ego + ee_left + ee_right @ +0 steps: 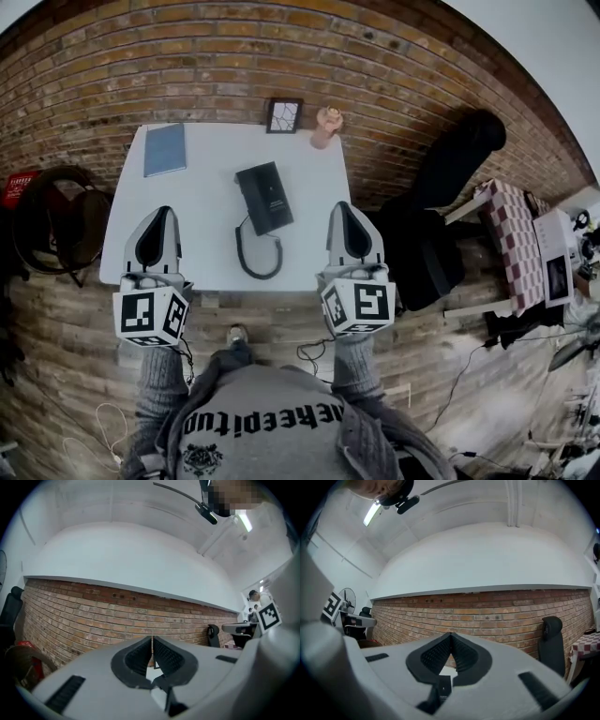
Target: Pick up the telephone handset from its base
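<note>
Hovered left gripper point(162, 216) and right gripper point(343, 208) over the tabletop's point(206, 239) near edge, fingers point(139, 657) pressed together and empty, so risked shoving the handset point(263, 197) askew if advanced unopened.

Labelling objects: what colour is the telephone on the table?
Black; the telephone shows best in the head view.
</note>
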A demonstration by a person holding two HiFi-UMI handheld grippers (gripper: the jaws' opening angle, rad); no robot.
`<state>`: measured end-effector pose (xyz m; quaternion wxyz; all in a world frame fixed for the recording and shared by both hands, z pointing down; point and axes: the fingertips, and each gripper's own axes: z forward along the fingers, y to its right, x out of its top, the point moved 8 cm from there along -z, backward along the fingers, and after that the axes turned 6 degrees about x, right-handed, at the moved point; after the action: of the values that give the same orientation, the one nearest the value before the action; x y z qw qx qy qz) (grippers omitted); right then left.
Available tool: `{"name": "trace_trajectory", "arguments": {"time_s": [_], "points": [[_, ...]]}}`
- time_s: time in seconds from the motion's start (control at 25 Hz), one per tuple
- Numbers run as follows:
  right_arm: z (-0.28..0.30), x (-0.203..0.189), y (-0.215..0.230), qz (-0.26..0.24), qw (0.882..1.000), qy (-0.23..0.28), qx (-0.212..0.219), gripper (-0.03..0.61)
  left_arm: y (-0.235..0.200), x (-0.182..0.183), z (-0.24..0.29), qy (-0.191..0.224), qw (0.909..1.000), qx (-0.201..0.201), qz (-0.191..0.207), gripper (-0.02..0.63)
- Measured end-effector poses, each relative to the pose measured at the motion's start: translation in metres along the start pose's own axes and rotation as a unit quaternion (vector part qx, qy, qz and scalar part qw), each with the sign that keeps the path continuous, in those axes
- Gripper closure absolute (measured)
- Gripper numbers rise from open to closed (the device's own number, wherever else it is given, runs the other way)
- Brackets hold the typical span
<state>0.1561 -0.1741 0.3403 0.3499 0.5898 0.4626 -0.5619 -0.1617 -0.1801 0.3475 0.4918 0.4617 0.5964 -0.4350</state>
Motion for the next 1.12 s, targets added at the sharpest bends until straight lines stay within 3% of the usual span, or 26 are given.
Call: {"name": "trace_trajectory", "arguments": {"time_s": [0.76,0.96,1.12], "points": [[0.070,-0.026,-0.014,-0.026,0.999,-0.022,-0.022,0.574,-0.032,-0.036,0.097,-0.017,0.9952,-0.097,-0.004,0.600],[0.072,-0.027,-0.014,-0.025,0.999,-0.026,-0.005,0.574,-0.025,-0.043,0.100,-0.036,0.9938,-0.104,-0.011,0.600],[0.080,-0.033,-0.013,-0.016,0.999,-0.040,0.000,0.574,-0.023,-0.069,0.104,-0.061,0.9898,-0.123,-0.037,0.600]]}}
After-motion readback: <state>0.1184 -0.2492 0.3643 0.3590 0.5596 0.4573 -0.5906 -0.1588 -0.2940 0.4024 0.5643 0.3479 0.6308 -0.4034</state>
